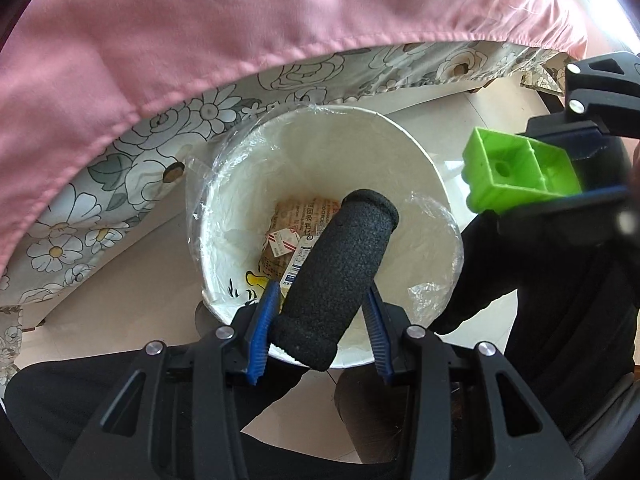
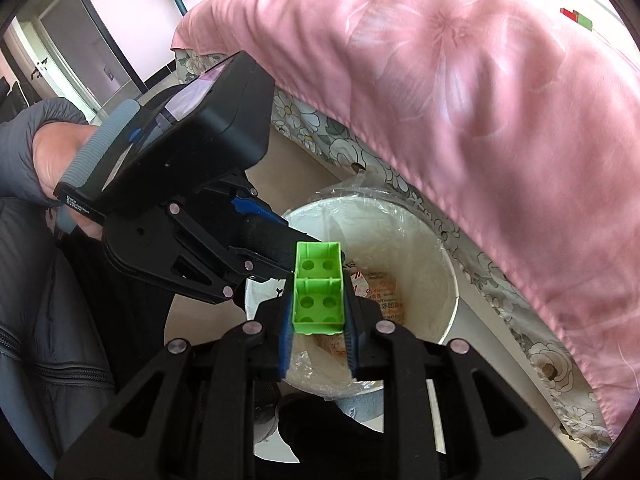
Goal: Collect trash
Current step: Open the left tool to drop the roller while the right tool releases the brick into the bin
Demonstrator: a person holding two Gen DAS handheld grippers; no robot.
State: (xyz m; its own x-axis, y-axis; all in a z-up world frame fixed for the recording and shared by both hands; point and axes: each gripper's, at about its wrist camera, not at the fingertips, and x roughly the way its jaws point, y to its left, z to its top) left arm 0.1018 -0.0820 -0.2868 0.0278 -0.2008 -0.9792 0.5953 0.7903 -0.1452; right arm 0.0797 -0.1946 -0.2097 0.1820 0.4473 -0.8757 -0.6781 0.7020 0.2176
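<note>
My left gripper [image 1: 320, 320] is shut on a black foam cylinder [image 1: 340, 272], held right over the mouth of a white trash bin [image 1: 400, 152] lined with clear plastic. Paper wrappers [image 1: 288, 236] lie at the bin's bottom. At the right edge of the left wrist view, my right gripper [image 1: 576, 168] is shut on a green plastic block [image 1: 520, 172]. In the right wrist view the green block [image 2: 318, 292] sits between the blue pads of my right gripper [image 2: 318, 324], above the bin [image 2: 436, 264]. My left gripper [image 2: 280, 240] with the foam cylinder [image 2: 268, 240] shows beside it, held by a hand [image 2: 52, 160].
A bed with a pink cover [image 1: 240, 40] and floral sheet [image 1: 120, 168] hangs over the bin's far side. A person's dark trousers [image 1: 540, 272] stand close on the near right. The pale tiled floor [image 1: 120, 280] surrounds the bin.
</note>
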